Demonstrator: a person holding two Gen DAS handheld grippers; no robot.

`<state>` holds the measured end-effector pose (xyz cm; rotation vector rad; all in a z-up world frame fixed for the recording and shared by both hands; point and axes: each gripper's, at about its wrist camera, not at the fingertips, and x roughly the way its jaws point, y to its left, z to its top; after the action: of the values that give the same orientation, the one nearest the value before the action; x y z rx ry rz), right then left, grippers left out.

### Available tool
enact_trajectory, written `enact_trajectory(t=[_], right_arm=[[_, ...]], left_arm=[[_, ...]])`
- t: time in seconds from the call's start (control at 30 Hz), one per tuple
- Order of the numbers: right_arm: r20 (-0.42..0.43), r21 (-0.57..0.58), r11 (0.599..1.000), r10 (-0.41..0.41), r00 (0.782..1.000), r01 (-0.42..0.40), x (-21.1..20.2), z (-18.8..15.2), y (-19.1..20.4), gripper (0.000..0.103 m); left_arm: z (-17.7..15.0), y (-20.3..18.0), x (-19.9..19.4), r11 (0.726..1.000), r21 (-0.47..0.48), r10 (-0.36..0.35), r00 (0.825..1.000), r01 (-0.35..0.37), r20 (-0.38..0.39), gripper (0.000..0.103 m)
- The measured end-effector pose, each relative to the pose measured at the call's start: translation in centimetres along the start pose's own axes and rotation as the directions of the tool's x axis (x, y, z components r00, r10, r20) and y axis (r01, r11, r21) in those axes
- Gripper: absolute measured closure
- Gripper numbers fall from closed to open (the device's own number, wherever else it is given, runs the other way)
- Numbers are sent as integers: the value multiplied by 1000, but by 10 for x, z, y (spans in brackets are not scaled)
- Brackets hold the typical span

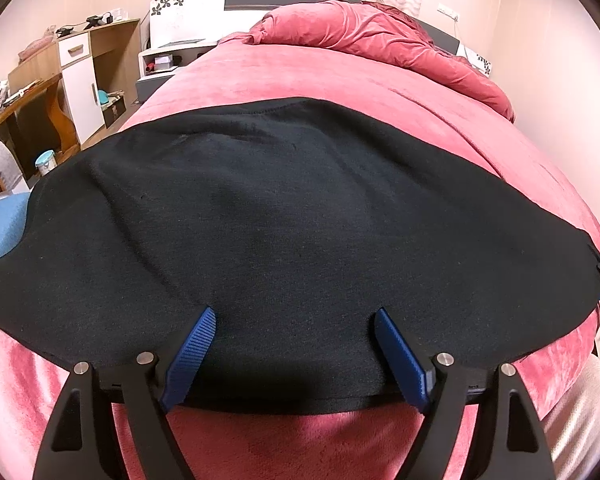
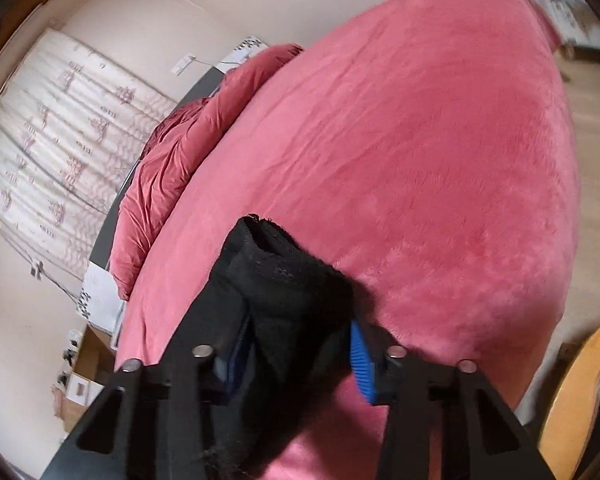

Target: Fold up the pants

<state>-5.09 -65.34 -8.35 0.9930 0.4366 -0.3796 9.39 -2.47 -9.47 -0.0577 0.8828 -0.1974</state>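
Black pants (image 1: pixel 260 208) across pink bed (image 1: pixel 300 80)

A pink plush bed (image 1: pixel 300 92) filled the room, with a crumpled red duvet (image 1: pixel 384 40) bunched at its head. Patterned curtains (image 2: pixel 60 128) hung behind. A wooden desk (image 1: pixel 24 100) and a white cabinet (image 1: pixel 82 76) stood beside the bed.

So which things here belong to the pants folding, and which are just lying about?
In the job:
black pants
left gripper, open over the near edge
right gripper, shut on pants
pink bed cover

Lying about:
bunched red duvet
wooden desk
curtain
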Motion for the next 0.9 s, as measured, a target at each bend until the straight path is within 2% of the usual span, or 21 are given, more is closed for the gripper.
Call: enact_trajectory(t=[0.03,0.13,0.23,0.33,0.57,0.77,0.9], right_arm=[[-5,21,1000,11,1000,-11,0,-2,0,69],[-15,79,997,22,1000,-20,-1,-4,1,74],[-16,138,990,34,999,-32,-10,-6,5,76],[-3,139,989,43,999,-42,-22,-8,19,77],[22,6,1000,10,1000,-10,-47,-13,88,77],[37,-133,990,-32,999,37,-63,-33,156,77],[60,-259,965,-17,998,32,-77,-57,208,78]], left_arm=[[1,0,-1,1000,3,2,1000,-2,-4,19],[4,1,-3,1000,-2,-12,1000,12,-18,19],[6,10,-9,998,-40,-45,999,45,0,19],[5,19,-15,998,-54,-17,999,19,28,20],[-1,34,-18,998,-43,40,998,-38,48,20],[-8,46,-22,998,-62,17,997,-12,69,20],[-9,51,-23,997,-73,-5,997,10,77,20]])
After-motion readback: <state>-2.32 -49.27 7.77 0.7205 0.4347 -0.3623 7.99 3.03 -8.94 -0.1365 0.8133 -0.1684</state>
